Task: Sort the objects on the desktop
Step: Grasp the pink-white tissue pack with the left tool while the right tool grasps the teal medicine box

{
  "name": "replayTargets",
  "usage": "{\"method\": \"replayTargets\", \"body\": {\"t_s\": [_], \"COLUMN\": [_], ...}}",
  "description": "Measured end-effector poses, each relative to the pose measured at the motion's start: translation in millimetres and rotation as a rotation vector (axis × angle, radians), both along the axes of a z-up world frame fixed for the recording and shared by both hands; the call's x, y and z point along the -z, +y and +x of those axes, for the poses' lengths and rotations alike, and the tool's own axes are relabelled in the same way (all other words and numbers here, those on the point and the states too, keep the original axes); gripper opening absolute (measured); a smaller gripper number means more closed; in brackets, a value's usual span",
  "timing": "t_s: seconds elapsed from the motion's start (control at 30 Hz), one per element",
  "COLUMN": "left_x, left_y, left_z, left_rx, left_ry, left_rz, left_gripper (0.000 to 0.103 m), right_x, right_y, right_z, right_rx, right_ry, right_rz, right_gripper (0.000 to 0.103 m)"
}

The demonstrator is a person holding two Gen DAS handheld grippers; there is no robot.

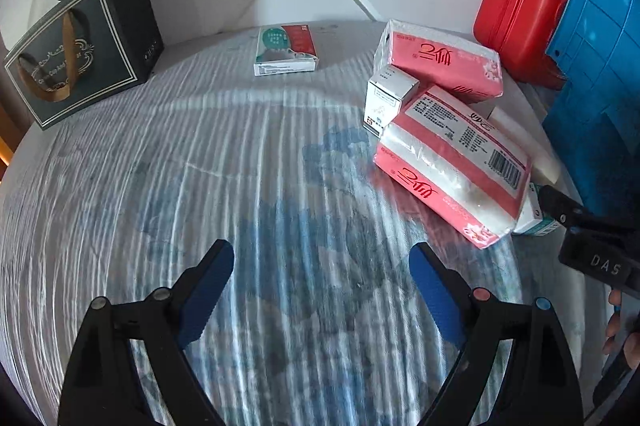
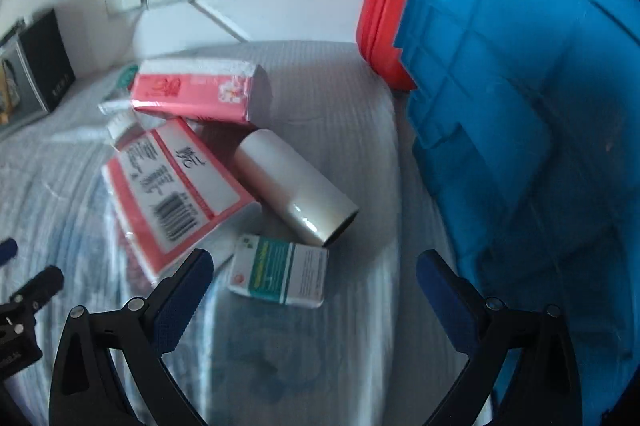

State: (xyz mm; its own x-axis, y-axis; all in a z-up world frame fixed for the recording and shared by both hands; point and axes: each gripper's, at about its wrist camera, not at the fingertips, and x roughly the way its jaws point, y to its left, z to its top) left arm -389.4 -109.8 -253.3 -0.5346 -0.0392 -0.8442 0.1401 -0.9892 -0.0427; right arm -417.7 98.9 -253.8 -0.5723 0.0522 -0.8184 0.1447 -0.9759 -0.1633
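Both grippers hang over a worktop covered in a striped cloth, each with its fingers apart and nothing between them. The left gripper is above bare cloth. The right gripper is just short of a small green-and-white box. Beyond that box lies a white tube on its side, touching a pink tissue pack; a second pink tissue pack lies behind. A blue crate stands at the right, a red case behind it. Further left, a small white box leans against the packs, a red-and-green box lies near the wall, and a dark gift bag stands at the far left.
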Motion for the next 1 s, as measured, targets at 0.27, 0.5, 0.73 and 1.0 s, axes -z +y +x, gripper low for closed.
{"method": "replayTargets", "body": {"t_s": [0.27, 0.5, 0.73, 1.0], "left_x": [-8.4, -36.7, -37.1, 13.3], "left_y": [-35.7, -30.7, 33.5, 67.5], "left_z": [8.2, 5.4, -49.0, -99.2], "left_rx": [-0.099, -0.091, -0.021, -0.027], "left_ry": [0.011, 0.064, 0.023, -0.139], "left_rz": [-0.061, 0.001, 0.139, 0.08], "left_gripper": [0.09, 0.09, 0.09, 0.103], "right_x": [17.1, -5.9, 2.2, 14.6], "right_y": [-57.0, -25.0, 37.8, 59.8], "right_z": [3.5, 27.9, 42.6, 32.5], "right_rx": [-0.239, -0.16, -0.004, 0.033], "right_ry": [-0.037, 0.018, -0.025, -0.037], "right_rz": [-0.129, -0.238, -0.257, -0.276], "right_gripper": [0.103, 0.103, 0.103, 0.103]}}
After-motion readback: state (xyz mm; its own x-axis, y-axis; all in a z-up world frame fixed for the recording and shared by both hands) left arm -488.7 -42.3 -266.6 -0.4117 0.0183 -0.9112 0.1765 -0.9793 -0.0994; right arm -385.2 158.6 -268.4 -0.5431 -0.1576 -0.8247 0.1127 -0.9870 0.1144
